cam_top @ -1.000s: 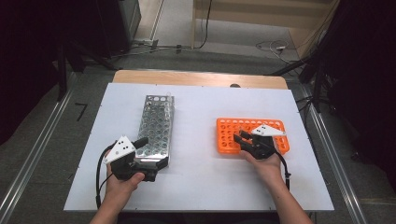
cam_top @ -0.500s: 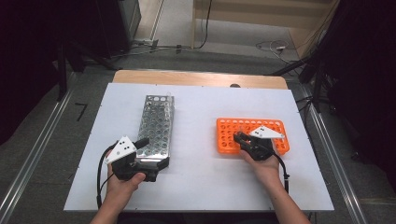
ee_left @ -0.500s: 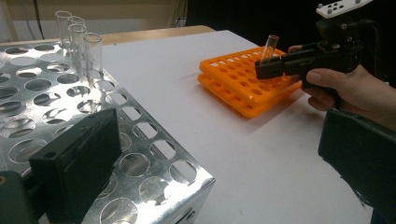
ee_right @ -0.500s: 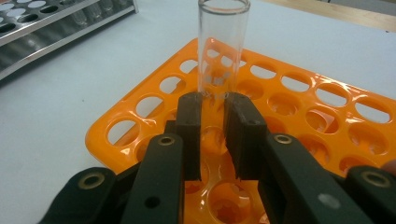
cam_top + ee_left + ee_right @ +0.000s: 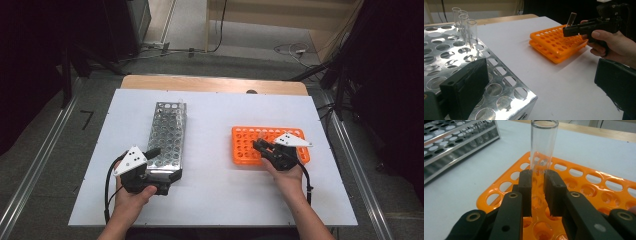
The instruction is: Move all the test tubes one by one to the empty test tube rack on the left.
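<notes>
My right gripper is shut on a clear glass test tube, which stands upright in a hole of the orange rack. From the left gripper view the tube pokes up above those jaws, tilted slightly. In the high view my right gripper is over the orange rack at its near middle. My left gripper is open. One jaw lies over the metal rack and the other over the white table, with the rack's near corner between them. The left gripper sits at the near end of the metal rack.
Several empty glass tubes stand at the far end of the metal rack. The white table top has free room between the two racks and along its front. A wooden strip runs along the far edge.
The right gripper has edged slightly left over the orange rack. The left hand and both racks have stayed put.
</notes>
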The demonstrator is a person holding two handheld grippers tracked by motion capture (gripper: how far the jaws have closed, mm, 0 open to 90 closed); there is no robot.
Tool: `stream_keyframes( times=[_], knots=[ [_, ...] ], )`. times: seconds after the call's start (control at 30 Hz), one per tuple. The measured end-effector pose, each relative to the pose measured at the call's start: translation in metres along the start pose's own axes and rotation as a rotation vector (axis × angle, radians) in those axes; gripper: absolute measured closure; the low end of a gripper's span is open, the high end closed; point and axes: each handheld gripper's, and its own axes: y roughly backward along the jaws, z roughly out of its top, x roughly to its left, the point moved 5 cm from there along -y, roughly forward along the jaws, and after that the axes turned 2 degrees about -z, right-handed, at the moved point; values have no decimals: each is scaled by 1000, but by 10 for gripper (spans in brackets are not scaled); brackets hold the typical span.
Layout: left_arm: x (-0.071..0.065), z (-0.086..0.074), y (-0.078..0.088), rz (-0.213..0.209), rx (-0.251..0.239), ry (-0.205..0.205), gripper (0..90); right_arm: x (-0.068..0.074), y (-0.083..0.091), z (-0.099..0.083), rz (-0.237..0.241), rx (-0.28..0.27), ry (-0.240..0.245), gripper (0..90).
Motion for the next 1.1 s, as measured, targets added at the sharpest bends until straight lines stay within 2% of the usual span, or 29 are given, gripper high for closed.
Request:
stream_keyframes(
  times=[0.53,0.7,1.1],
  knots=[
    [-1,2,-1,5,-3,-9,0,-2,19,15,27,-50,-34,739],
    [-3,4,0,10,-4,-18,0,1,25,19,47,-56,-22,739],
    [-7,9,-4,2,-14,-28,0,26,33,27,143,-59,17,740]
  ],
)
